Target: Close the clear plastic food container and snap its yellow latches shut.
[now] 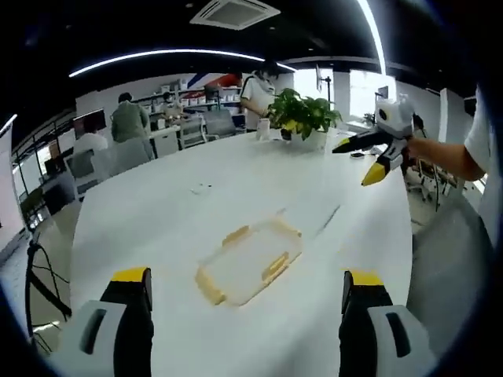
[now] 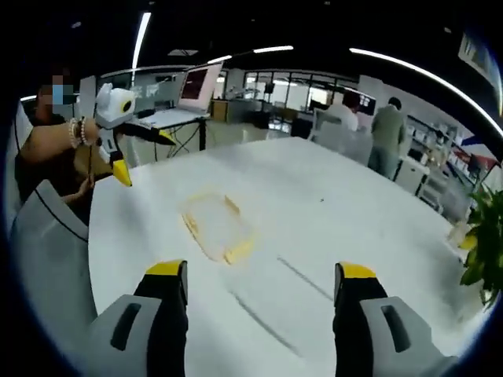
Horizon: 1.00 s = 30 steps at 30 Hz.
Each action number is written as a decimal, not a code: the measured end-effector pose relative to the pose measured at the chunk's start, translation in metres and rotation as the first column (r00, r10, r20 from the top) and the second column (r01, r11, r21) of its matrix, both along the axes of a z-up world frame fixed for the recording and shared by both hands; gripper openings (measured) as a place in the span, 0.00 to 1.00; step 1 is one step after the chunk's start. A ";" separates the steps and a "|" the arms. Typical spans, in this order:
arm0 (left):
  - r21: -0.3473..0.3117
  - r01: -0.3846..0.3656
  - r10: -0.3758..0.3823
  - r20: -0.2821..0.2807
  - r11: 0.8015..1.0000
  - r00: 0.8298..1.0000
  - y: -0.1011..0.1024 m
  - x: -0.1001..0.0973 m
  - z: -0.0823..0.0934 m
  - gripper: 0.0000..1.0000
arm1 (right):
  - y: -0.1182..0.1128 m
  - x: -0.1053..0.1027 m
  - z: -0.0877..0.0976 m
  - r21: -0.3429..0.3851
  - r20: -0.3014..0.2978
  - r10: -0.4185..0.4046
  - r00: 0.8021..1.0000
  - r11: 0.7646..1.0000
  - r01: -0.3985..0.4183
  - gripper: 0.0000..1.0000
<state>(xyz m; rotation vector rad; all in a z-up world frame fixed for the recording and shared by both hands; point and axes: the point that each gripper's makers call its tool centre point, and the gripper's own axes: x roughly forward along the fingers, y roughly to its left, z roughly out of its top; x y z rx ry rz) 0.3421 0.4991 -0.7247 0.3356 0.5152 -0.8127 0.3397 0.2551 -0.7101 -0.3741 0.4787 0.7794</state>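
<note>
Ahead of your left gripper (image 1: 247, 294), beyond the container (image 1: 250, 261), a potted plant (image 1: 302, 116) stands on the white table (image 1: 157, 212); both your grippers, right gripper (image 2: 259, 287) included, gape empty.

container (image 1: 249, 262) lid state & latches (image 2: 238, 251) too blurry to tell; plant (image 2: 485, 245) cut off by pic edge

Ahead of the fingers (image 1: 132, 276), the container (image 1: 248, 262) looks like clear, smooth plastic with matt yellow plastic latches (image 1: 274, 266). It lies on a smooth white counter (image 1: 157, 220) with a faint sheen. The fingers themselves look like black plastic tipped in yellow.
</note>
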 end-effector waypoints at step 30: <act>0.360 0.503 -0.403 -0.319 0.786 0.858 0.006 0.063 -0.092 0.70 | 0.086 0.052 -0.088 -0.281 -0.316 0.453 0.834 0.795 -0.538 0.74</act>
